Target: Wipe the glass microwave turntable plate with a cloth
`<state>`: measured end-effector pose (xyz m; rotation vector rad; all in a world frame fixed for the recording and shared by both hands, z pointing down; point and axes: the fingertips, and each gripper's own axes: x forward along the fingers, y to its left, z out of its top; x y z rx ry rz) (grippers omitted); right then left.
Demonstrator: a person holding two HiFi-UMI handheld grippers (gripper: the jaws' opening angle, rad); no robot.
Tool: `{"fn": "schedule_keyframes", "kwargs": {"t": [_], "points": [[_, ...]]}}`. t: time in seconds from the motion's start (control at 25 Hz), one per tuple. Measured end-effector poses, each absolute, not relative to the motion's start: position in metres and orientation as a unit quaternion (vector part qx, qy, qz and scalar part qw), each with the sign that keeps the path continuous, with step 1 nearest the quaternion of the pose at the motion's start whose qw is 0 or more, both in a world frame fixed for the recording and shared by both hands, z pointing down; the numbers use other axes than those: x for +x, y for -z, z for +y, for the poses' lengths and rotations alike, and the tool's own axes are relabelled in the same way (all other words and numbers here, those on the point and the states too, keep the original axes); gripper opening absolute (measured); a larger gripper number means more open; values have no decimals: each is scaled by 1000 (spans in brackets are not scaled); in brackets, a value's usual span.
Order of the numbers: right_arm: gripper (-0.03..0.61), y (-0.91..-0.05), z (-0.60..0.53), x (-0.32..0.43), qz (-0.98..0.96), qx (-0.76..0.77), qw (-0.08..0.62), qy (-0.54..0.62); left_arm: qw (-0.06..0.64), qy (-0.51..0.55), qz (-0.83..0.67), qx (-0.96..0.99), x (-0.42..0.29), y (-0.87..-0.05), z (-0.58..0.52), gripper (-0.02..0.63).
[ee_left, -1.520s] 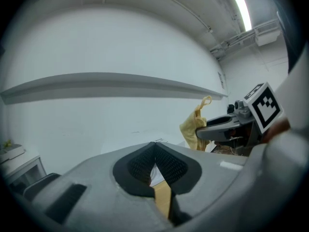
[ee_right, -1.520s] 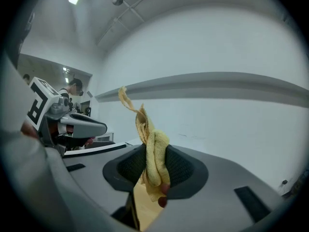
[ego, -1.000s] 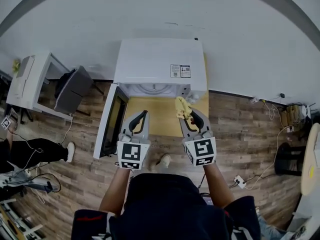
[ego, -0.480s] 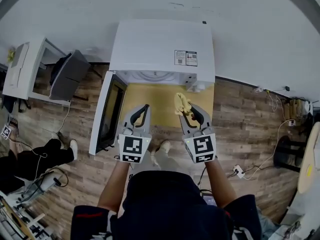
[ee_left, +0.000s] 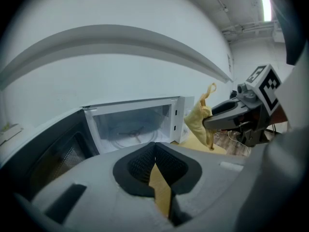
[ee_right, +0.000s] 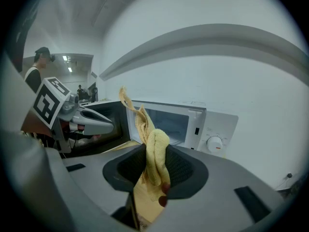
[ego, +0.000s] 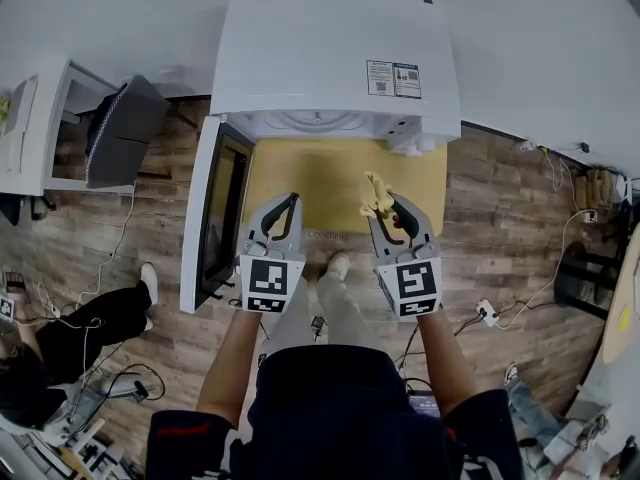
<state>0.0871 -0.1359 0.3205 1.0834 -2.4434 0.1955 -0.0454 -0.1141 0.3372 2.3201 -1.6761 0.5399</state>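
Left jaws: My left gripper (ego: 283, 201) is closed tight, pad against pad, with nothing between them. It points at the open oven from over the near part of the counter (ego: 320, 183).
Right jaws: My right gripper (ego: 393, 204) is clamped on a yellow cloth (ego: 376, 195), level with the left gripper and apart from it.
Cloth: It is bunched in the jaws. One twisted strip stands up above the tips and a tail hangs below them.
Turntable plate: The glass turntable plate (ee_left: 126, 132) lies on the floor of the oven cavity, its spoked support showing through. It is well apart from the cloth and from both grippers.
Microwave: The white microwave (ego: 335, 63) sits on the yellow-topped counter against a white wall. Its door (ego: 215, 218) is swung wide to my left, and a round control knob (ee_right: 214, 142) sits on the front panel right of the cavity.
Marker cubes: One on each gripper, both facing up toward my head.
Surroundings: A wood-plank floor (ego: 500, 218) runs on both sides of the counter. A person's leg (ego: 95, 313) in dark trousers and a pale shoe stretches out at my far left.
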Motion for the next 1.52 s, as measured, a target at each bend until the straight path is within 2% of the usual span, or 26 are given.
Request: {"fn": "schedule_keyframes", "kwargs": {"t": [0.56,0.88,1.52], "points": [[129,-391,-129,68,-876,404,255,-61,145,-200,-541,804,-54,-425,-110,15],[129,-424,-133,74,-865,420,269,-52,139,-216,-521,814,-56,-467,-130,17],[129,-464,-169,76,-869,427,248,-38,65,-190,-537,820,-75,-468,-200,19]]}}
